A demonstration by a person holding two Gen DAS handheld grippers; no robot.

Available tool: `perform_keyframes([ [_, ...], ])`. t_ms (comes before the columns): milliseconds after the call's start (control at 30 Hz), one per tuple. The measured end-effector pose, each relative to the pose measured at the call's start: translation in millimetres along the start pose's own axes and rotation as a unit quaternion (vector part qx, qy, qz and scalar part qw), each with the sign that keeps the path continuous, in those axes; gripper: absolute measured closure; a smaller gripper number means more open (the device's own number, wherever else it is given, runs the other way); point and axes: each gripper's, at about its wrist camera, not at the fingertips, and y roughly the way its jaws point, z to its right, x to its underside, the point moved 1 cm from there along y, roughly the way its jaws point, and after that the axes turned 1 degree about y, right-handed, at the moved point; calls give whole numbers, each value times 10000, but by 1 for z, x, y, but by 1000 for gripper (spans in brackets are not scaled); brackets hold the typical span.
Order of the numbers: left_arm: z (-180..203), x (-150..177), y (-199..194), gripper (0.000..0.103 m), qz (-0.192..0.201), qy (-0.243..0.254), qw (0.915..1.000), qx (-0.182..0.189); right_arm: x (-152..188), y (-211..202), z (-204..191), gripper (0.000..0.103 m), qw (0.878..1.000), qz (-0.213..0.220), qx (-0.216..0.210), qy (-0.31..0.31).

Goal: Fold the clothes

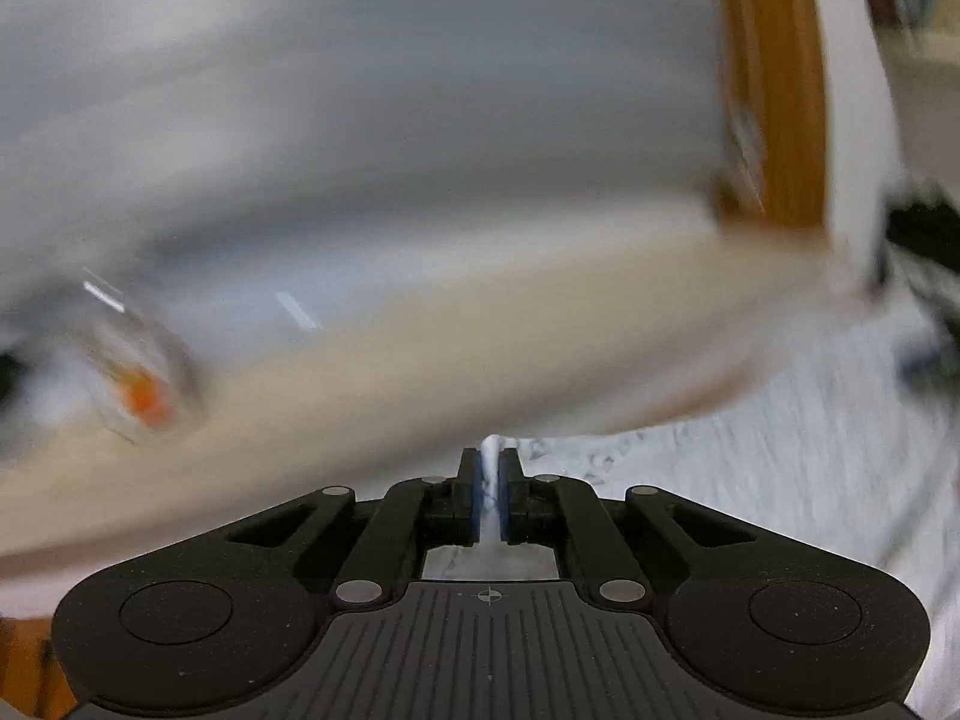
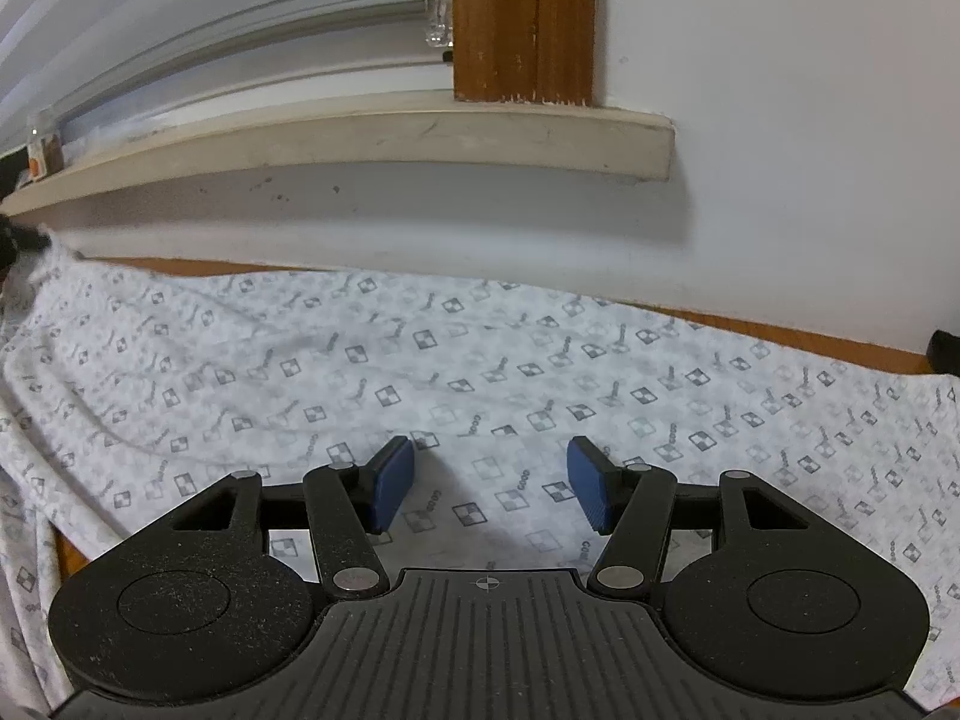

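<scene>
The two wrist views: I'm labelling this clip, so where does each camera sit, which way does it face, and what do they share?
Left wrist view: sits on the left claw, looks along its fingers at a blurred wall and window sill; the claw is shut on a pinch of the patterned cloth.
Right wrist view: sits on the right claw, looks down over the cloth toward the sill; its jaws are open, with nothing between them.
Shared: cloth, sill, brown wooden frame.

sill: cream window ledge [image 2: 420, 138] | frame: wooden post [image 2: 525, 18] | jar [image 2: 43, 147] on ledge's left end
</scene>
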Motion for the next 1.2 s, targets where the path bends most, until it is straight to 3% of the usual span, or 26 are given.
perform_keyframes([
  [67,-2,-6,-8,97,311,-124,9985,-431,0,0,0,45,10000,-4,-41,-19],
  [133,10,-3,4,96,86,406,9967,-703,0,1,-2,45,10000,-10,-69,-65],
  [200,17,3,18,96,-108,639,9946,-815,0,1,-2,45,10000,-12,-71,-57],
  [300,19,9,27,93,-157,491,9952,-835,-1,1,-2,45,10000,-11,-61,-38],
  [333,20,10,27,90,-170,498,9952,-831,0,1,-2,45,10000,-11,-57,-35],
  [367,22,11,29,79,-263,539,9948,-828,0,1,-2,45,10000,-10,-53,-33],
  [567,26,25,12,56,-581,621,9941,-671,1,2,-1,44,10000,-8,-45,-27],
  [767,26,41,-7,54,-935,434,9937,-440,1,2,-1,44,10000,-8,-47,-28],
  [967,19,71,-23,53,-1395,501,9877,-491,1,2,0,42,10000,-13,-51,-22],
  [1200,9,88,-43,53,-1435,430,9873,-526,1,2,1,40,10000,-21,-30,-16],
])
